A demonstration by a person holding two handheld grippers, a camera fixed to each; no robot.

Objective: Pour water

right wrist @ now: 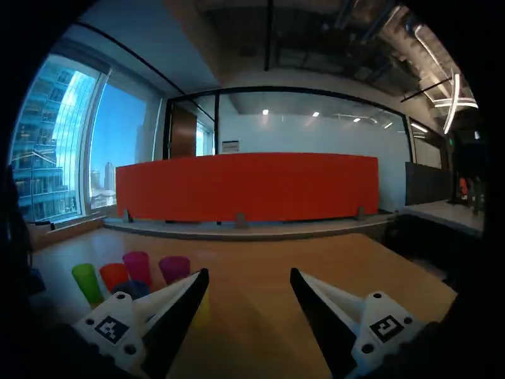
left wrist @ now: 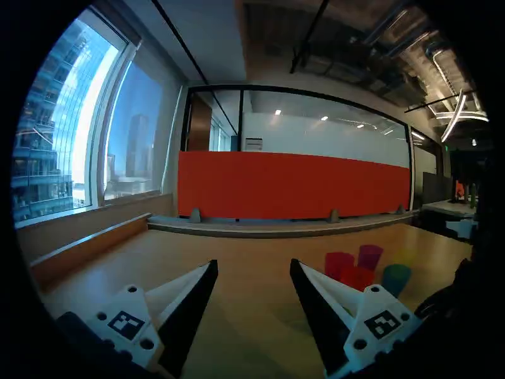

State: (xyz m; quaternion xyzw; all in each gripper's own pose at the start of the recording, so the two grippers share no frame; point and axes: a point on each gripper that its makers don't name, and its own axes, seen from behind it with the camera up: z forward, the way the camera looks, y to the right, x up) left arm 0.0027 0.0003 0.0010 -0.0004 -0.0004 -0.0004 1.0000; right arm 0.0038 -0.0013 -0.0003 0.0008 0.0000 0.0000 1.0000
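Cups (left wrist: 356, 276) stood clustered on the table (left wrist: 189, 252), ahead and right of the left gripper (left wrist: 252, 262), ahead and left of the right gripper (right wrist: 249, 271). Both claws gaped wide, holding nothing. Whether any cup held water was unclear. A good reach likely meant singling out an outer cup and closing squarely, sparing its neighbours.

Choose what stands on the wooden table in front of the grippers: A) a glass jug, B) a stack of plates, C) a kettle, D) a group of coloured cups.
D: a group of coloured cups stands close together on the wooden table, at the left of the right gripper view.
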